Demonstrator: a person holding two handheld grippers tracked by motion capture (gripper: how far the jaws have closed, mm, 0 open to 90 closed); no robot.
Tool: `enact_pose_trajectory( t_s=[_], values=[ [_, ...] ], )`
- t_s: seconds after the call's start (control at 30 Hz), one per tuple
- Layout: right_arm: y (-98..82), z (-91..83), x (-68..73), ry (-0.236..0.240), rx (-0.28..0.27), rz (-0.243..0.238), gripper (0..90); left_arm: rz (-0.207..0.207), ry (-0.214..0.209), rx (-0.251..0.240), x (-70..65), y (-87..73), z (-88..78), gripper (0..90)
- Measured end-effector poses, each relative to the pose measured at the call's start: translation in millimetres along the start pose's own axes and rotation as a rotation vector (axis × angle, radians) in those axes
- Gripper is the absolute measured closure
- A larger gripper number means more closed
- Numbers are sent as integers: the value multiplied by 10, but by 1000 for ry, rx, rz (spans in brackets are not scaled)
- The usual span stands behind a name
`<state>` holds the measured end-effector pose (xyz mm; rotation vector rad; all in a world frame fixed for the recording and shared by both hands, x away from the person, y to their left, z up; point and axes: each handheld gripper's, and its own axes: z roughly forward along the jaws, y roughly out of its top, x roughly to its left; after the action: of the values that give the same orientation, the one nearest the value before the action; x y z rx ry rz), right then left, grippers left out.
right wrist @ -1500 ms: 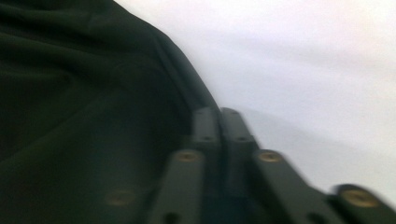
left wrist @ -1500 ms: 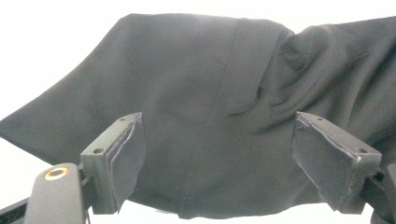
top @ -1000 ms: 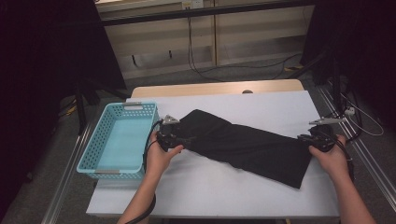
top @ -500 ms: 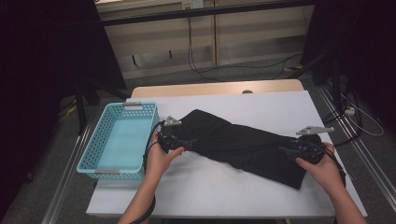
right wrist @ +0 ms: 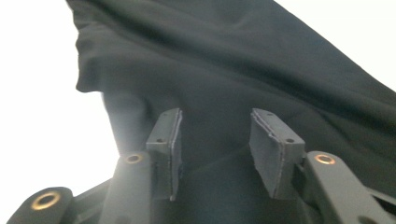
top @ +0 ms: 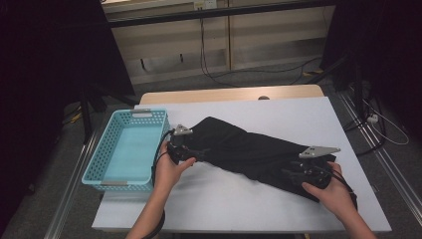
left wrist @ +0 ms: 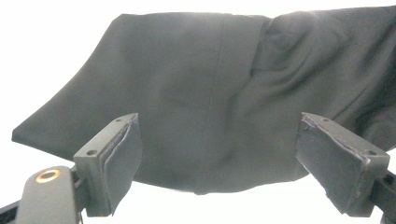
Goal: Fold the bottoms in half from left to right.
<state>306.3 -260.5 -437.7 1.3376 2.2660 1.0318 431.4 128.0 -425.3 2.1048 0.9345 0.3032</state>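
Leftmost in the high view, a light blue perforated plastic basket (top: 124, 149) sits on the left part of the white rectangular table (top: 224, 204), its inside bare. Just to the right of it, the person's left hand (top: 169, 169) holds the left gripper (top: 191, 152) at the left end of a long black cloth garment (top: 249, 149), which lies crumpled across the middle of the table and slants from upper left down to lower right. In the left gripper view the jaws stand wide apart near the bottom corners of the frame, the garment (left wrist: 210, 102) spreads across the space ahead of and between them, and neither pad presses on the fabric.

Farther right in the high view, the right hand (top: 336, 196) holds the right gripper (top: 303, 174) over the lower right end of the garment, with a grey three-cornered plate on top of it. In the right gripper view the jaws stand partly apart with a clear gap between the pads; they have just been closing a little after opening. The dark fabric (right wrist: 261, 70) lies under and beyond them, and nothing is pinched between the pads
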Motion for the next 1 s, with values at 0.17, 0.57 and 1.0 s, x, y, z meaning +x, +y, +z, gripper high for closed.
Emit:
enact_pose_trajectory(
  t_s=[0.17,0.57,1.0],
  values=[
    [-35,17,117,39,1,-19,600,-9,2,6,15,-20,0,152],
    [-74,111,329,103,9,-102,666,-4,3,12,7,-23,16,149],
    [-92,151,403,66,59,-188,853,-9,-2,8,11,-30,12,149]
  ],
)
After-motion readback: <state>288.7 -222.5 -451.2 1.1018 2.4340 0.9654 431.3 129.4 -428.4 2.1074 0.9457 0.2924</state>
